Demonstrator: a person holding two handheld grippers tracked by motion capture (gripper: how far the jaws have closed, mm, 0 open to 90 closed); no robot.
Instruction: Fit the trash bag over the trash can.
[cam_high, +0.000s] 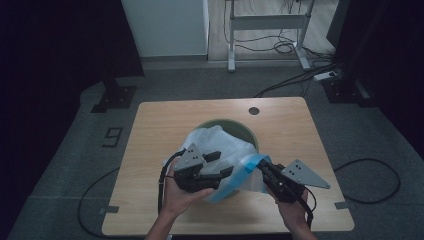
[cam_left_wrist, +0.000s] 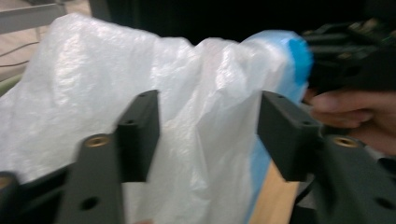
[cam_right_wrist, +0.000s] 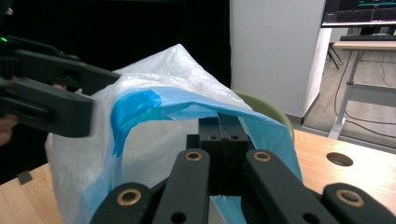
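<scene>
right gripper (cam_high: 267, 172) clamped tight on the blue edge band of the white plastic bag (cam_high: 225, 150), jaws fully together on the film, at the near-right side of the green bin (cam_high: 248, 131). left gripper (cam_high: 212, 172) jaws apart, bag film bunched loosely between them, pads not pressing it; at the bin's near-left. bag sits in and drapes over the bin, bulging above the rim toward the person. bin sits mid wooden table (cam_high: 150, 150)

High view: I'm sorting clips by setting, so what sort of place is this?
Probably a lab or office workroom: a bare wooden table, cables on grey floor, and a desk frame behind it.
</scene>
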